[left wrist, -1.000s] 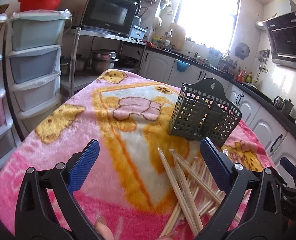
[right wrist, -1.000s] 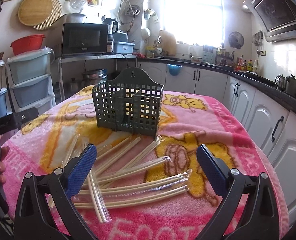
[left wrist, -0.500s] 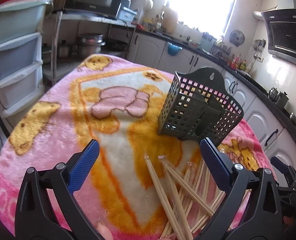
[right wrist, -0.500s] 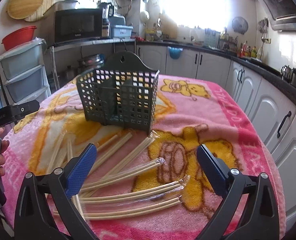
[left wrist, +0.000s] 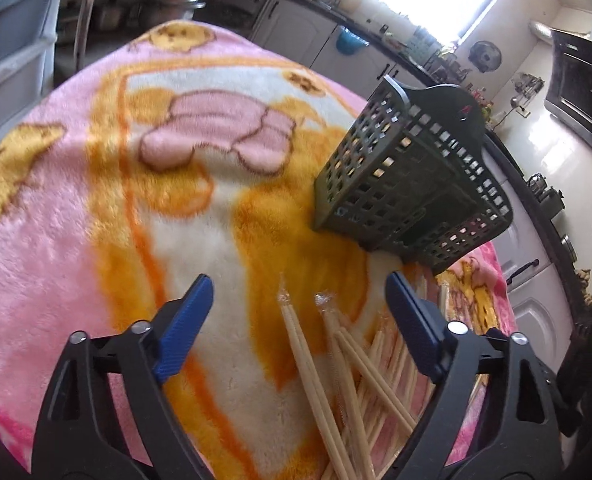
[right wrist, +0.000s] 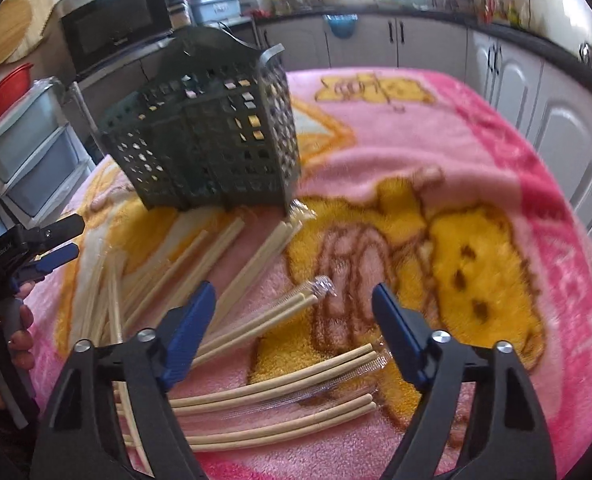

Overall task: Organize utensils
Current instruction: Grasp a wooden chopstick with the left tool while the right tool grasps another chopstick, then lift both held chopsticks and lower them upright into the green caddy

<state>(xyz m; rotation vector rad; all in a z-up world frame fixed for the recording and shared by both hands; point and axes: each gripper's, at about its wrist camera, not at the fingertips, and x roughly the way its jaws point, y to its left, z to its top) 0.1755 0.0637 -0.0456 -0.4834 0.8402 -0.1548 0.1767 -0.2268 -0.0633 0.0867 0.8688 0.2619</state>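
Observation:
A dark green perforated utensil caddy (left wrist: 412, 184) stands upright on the pink and orange blanket (left wrist: 96, 208); it also shows in the right wrist view (right wrist: 212, 140). Several pairs of wrapped bamboo chopsticks (left wrist: 336, 380) lie scattered in front of it, also in the right wrist view (right wrist: 280, 376). My left gripper (left wrist: 300, 300) is open and empty, low over the near chopstick ends. My right gripper (right wrist: 294, 308) is open and empty, just above one wrapped pair (right wrist: 264, 320). The left gripper also shows at the left edge of the right wrist view (right wrist: 52, 244).
Plastic drawer units (right wrist: 32, 152) stand to the left of the table. A microwave (right wrist: 116, 28) sits on a rack behind. White kitchen cabinets (right wrist: 536, 92) run along the right side and back. The blanket (right wrist: 476, 152) covers the whole table.
Both grippers have moved forward and down toward the chopsticks and tilted. The caddy looms larger in both views. Both grippers stay open.

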